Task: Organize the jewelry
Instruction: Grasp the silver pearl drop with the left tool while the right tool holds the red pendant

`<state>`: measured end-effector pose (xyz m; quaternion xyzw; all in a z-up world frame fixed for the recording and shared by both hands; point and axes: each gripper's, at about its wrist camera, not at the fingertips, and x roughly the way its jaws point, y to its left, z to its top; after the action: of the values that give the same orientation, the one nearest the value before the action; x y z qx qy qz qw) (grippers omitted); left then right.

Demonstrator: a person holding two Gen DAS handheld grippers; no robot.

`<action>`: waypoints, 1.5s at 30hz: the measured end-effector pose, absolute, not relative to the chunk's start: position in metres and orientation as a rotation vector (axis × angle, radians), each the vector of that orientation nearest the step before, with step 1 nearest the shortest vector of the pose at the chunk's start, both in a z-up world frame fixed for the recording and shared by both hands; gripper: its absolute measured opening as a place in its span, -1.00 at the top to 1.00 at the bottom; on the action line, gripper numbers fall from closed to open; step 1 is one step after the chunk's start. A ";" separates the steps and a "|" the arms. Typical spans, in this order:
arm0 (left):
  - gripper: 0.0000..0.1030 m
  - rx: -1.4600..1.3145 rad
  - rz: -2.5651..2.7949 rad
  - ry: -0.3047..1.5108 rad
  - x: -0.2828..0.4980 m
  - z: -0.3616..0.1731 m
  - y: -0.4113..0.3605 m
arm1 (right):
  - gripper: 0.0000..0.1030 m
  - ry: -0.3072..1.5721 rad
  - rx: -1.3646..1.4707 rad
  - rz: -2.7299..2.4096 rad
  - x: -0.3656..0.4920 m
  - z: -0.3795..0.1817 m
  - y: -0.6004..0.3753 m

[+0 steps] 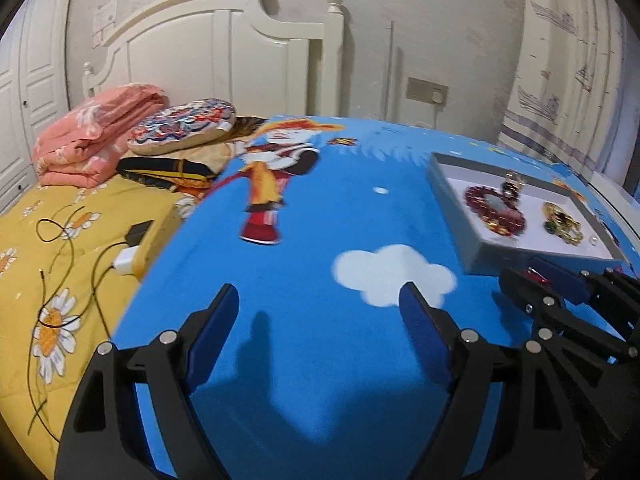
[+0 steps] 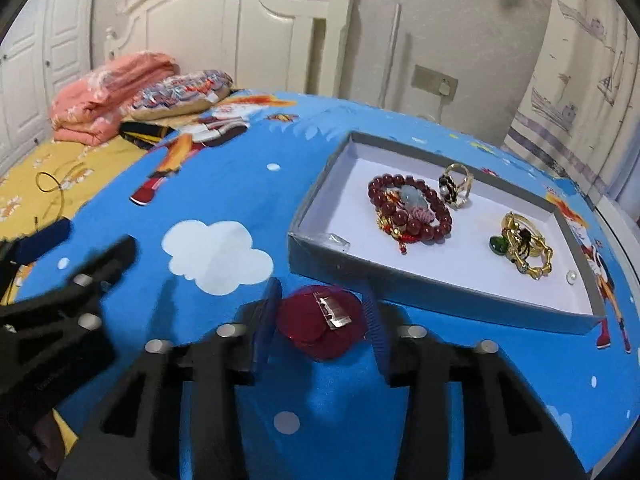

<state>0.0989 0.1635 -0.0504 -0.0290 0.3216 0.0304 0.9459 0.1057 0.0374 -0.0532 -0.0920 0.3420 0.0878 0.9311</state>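
A dark red disc-shaped piece with a small metal clip sits between the fingers of the right tool, just on the near side of the grey tray. The blue pads flank it on both sides; whether they press on it or only bracket it I cannot tell, nor whether it is lifted off the blue cartoon cloth that covers the bench.

Inside the tray, on its white floor, several pieces already lie: a red bead bracelet with a pale stone at the far left, a gold ring with a dark flower just to the right of it, a gold bangle with a green stone toward the near right, and a small pearl by the right wall.

The left tool hangs over bare cloth well to the left of the tray, its fingers wide apart and empty.

By my judgement the job is nearly done: no other loose jewelry shows on the cloth, so the red clip piece looks like the last to go into the tray.
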 end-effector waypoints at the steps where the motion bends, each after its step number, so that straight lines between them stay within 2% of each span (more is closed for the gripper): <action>1: -0.55 -0.056 0.050 0.657 0.099 -0.051 0.156 | 0.45 0.690 -0.182 0.188 0.102 -0.050 0.032; 14: -0.55 -0.053 -0.050 0.688 0.100 -0.054 0.082 | 0.45 0.612 -0.027 0.151 0.088 -0.023 -0.058; 20: -0.54 -0.024 -0.055 0.692 0.106 -0.056 0.043 | 0.45 0.636 0.026 0.074 0.086 -0.033 -0.111; 23: -0.46 -0.054 -0.049 0.705 0.112 -0.055 0.034 | 0.45 0.642 0.031 0.063 0.082 -0.040 -0.127; 27: -0.21 -0.023 -0.014 0.712 0.118 -0.057 0.025 | 0.45 0.632 0.021 0.071 0.077 -0.043 -0.136; 30: -0.14 -0.011 0.008 0.731 0.123 -0.059 0.022 | 0.45 0.622 0.015 0.088 0.073 -0.045 -0.138; 33: 0.03 0.017 0.024 0.766 0.129 -0.063 0.016 | 0.45 0.621 0.020 0.112 0.071 -0.047 -0.138; 36: 0.08 0.042 0.033 0.760 0.128 -0.063 0.012 | 0.45 0.621 0.024 0.129 0.070 -0.049 -0.140; 39: 0.46 0.050 0.009 0.748 0.128 -0.064 0.010 | 0.45 0.621 0.030 0.137 0.070 -0.050 -0.144; 42: 0.74 0.097 0.002 0.737 0.126 -0.064 0.001 | 0.45 0.620 0.030 0.138 0.067 -0.052 -0.146; 45: 0.75 0.107 0.007 0.727 0.125 -0.064 0.000 | 0.45 0.625 0.028 0.139 0.066 -0.055 -0.148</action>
<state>0.1246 -0.0003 -0.0643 0.0521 0.3552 0.0034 0.9333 0.0663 -0.1478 -0.0547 0.0136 0.3071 0.0682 0.9491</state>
